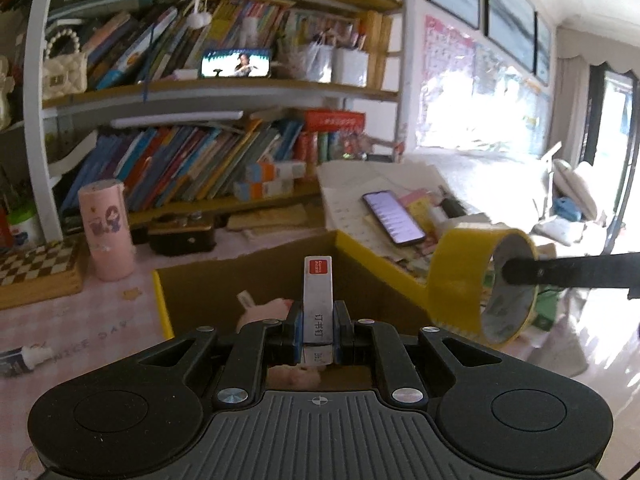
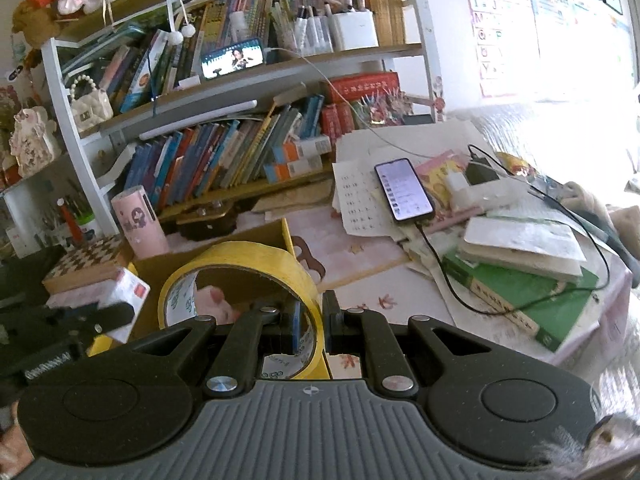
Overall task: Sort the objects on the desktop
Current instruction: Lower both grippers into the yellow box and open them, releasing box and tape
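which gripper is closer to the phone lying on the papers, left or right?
Right, though only slightly. The right gripper, holding the tape roll, sits beside the papers under the phone. The left gripper, holding the staple box, is farther left over the cardboard box.

Cardboard box point(image 1: 248, 280) center frame, plush toy point(image 1: 264, 308) inside it; cylinder container point(image 1: 106, 230) left of box, phone point(image 1: 394, 218) on papers upper right, bookshelf point(image 1: 192, 92) behind.
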Demonstrator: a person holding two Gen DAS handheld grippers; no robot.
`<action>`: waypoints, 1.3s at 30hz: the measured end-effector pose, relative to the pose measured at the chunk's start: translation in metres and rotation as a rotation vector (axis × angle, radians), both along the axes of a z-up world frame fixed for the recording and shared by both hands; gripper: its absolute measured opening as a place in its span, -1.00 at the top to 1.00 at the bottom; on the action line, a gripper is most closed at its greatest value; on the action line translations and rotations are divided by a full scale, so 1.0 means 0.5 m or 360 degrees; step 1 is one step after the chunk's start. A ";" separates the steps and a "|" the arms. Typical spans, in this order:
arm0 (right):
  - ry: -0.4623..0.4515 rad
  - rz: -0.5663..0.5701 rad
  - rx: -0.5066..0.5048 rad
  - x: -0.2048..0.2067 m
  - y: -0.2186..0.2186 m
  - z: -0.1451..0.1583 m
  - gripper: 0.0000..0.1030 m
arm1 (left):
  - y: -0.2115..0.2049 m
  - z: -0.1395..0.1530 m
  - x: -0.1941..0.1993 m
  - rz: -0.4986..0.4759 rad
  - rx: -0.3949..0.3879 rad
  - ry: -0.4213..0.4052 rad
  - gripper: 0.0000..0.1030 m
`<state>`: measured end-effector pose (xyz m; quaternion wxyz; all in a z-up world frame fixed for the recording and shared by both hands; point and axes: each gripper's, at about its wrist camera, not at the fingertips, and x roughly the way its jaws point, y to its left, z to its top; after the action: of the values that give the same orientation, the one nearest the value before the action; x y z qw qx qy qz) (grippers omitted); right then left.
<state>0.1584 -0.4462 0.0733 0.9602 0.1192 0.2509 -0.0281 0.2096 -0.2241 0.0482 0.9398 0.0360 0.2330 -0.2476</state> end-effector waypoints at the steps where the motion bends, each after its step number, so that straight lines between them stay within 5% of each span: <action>1: -0.0002 0.0007 0.0005 0.007 -0.001 -0.001 0.81 | -0.003 -0.006 0.006 0.0007 0.0016 0.0007 0.75; 13: 0.0038 0.0175 -0.0040 0.102 0.024 -0.015 0.81 | -0.030 -0.062 0.056 0.0085 0.0187 0.0107 0.75; 39: 0.0243 0.0595 -0.0450 0.239 0.103 -0.097 0.81 | -0.045 -0.087 0.074 0.0103 0.0296 0.0157 0.62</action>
<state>0.2782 -0.3947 0.0246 0.9341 -0.0674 0.3340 0.1063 0.2466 -0.2466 0.0045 0.9273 0.1033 0.3020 -0.1958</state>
